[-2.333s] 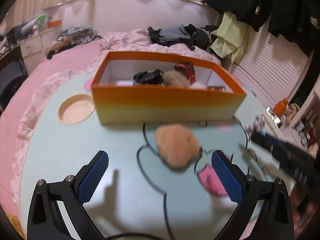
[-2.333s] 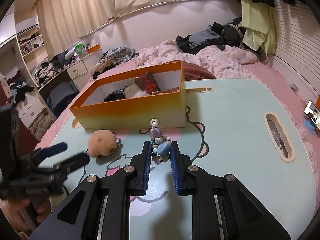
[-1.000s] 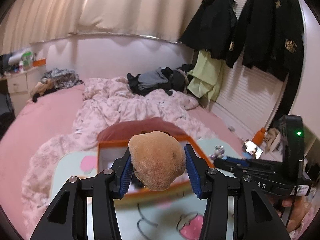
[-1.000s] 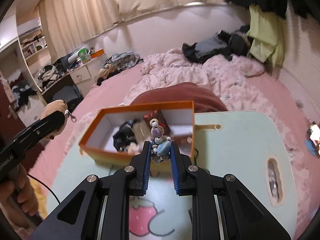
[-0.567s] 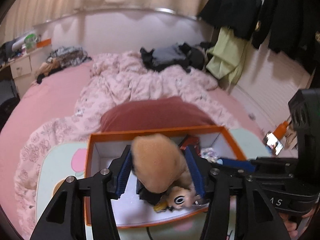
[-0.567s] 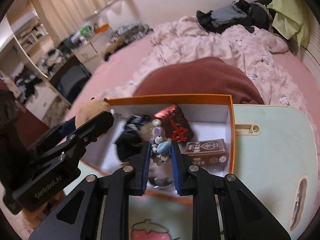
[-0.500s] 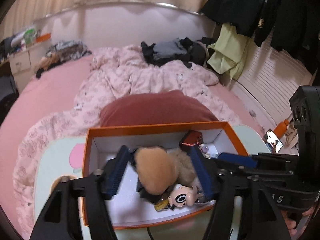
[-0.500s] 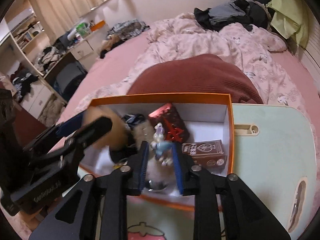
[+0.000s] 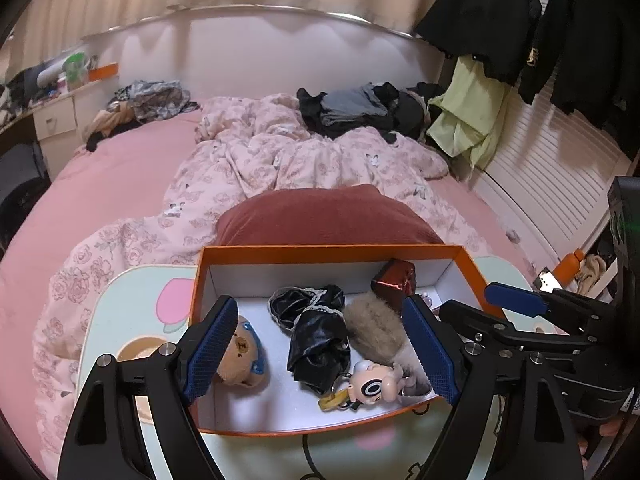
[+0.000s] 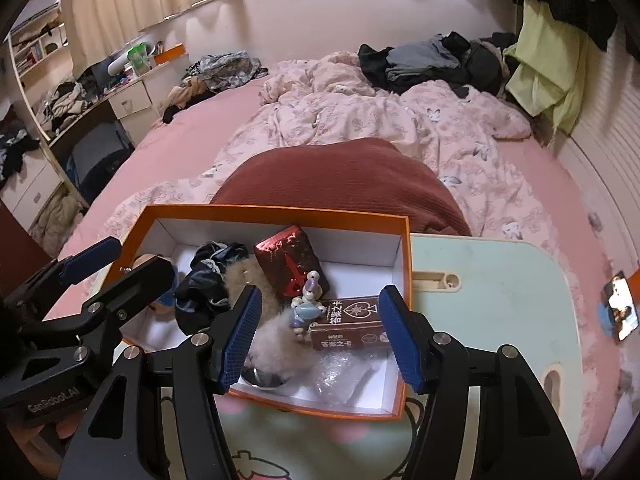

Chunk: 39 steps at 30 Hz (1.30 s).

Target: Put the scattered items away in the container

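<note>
The orange box (image 9: pixel 328 249) is sitting on the pale green tabletop (image 10: pixel 492 280), just in front of a dark red cushion (image 9: pixel 328 216), with both claws hanging above it. In the left wrist view, the left claw (image 9: pixel 320 354) is spreading its jaws wide, with nothing pressing against its blue pads. Below its left pad, a small brown plush bear (image 9: pixel 240 354) is lying on the white floor of the box. Nearer the front wall, a cartoon-figure keychain (image 9: pixel 370 386) is resting beside a crumpled black cloth (image 9: pixel 316 336) and a beige fur pompom (image 9: pixel 374 330).

In the right wrist view, the right claw (image 10: pixel 318 340) is also opening, and its pads are standing clear of everything. A string of pastel beads (image 10: pixel 306 304) is lying in the box between them, against a brown card box (image 10: pixel 348 322). A clear plastic wrapper (image 10: pixel 340 376) is lying at the front of the box, and a shiny red packet (image 10: pixel 290 262) is leaning further back. Beyond the cushion, a pink floral quilt (image 10: pixel 360 120) is spreading over the bed, with dark clothes (image 10: pixel 432 60) piling at its far end.
</note>
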Available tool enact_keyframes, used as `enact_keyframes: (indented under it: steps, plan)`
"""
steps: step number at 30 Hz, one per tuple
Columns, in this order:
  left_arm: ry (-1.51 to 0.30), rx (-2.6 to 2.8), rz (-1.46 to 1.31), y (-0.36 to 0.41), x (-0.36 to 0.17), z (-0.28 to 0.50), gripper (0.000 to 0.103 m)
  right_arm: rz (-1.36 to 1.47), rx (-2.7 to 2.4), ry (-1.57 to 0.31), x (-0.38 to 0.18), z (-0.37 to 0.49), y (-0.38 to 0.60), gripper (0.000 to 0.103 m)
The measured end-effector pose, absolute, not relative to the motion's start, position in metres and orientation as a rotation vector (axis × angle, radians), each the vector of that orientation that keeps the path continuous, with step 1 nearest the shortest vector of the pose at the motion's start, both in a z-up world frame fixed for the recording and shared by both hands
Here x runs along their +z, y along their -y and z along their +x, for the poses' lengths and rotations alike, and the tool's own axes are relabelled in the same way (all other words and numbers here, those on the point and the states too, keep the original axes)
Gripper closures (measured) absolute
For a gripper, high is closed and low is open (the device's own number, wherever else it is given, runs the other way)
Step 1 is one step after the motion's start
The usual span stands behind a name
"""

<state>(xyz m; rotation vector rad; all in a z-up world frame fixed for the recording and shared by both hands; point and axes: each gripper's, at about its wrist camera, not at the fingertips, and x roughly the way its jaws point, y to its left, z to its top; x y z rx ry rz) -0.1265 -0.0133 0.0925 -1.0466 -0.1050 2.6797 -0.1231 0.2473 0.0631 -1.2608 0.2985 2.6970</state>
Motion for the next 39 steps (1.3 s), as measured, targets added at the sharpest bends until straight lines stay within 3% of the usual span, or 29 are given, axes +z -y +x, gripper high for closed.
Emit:
enact_keyframes:
  steps: [11, 13, 14, 16, 19, 24, 30, 32, 33, 36, 37, 39]
  plan:
    - [0.148, 2.678, -1.049, 0.021, 0.099, -0.116, 0.019, -1.242, 2.713, -0.305, 0.069, -0.113, -0.244, 0.041]
    - [0.142, 2.66, -1.029, 0.022, 0.097, -0.103, 0.015, -1.225, 2.72, -0.306, 0.072, -0.104, -0.24, 0.041]
    - [0.122, 2.655, -1.038, 0.022, 0.094, -0.098, 0.008, -1.213, 2.726, -0.302, 0.073, -0.097, -0.237, 0.041]
    - [0.073, 2.653, -1.103, 0.021, 0.083, -0.085, 0.007, -1.195, 2.733, -0.286, 0.071, -0.083, -0.23, 0.039]
    - [-0.038, 2.706, -1.045, 0.015, 0.073, -0.052, 0.006, -1.214, 2.724, -0.281, 0.053, -0.058, -0.219, 0.036]
    - [0.028, 2.734, -1.033, 0.017, 0.054, -0.008, 0.006, -1.242, 2.669, -0.312, 0.022, -0.014, -0.207, 0.036]
    - [-0.049, 2.693, -1.182, 0.007, 0.02, 0.0, 0.006, -1.231, 2.596, -0.214, 0.0, 0.01, -0.197, 0.036]
    - [-0.094, 2.708, -1.235, 0.007, 0.013, -0.005, 0.005, -1.225, 2.566, -0.235, -0.006, 0.009, -0.201, 0.03]
    - [-0.122, 2.723, -1.255, 0.007, 0.011, -0.007, 0.002, -1.225, 2.546, -0.237, -0.008, 0.009, -0.202, 0.02]
    - [-0.112, 2.737, -1.268, 0.01, 0.01, -0.007, 0.001, -1.211, 2.519, -0.246, -0.012, 0.01, -0.206, 0.01]
    - [-0.114, 2.738, -1.269, 0.009, 0.01, -0.007, 0.0, -1.212, 2.504, -0.255, -0.013, 0.01, -0.209, 0.002]
    - [-0.119, 2.737, -1.268, 0.008, 0.009, -0.007, 0.0, -1.213, 2.492, -0.264, -0.015, 0.009, -0.214, 0.0]
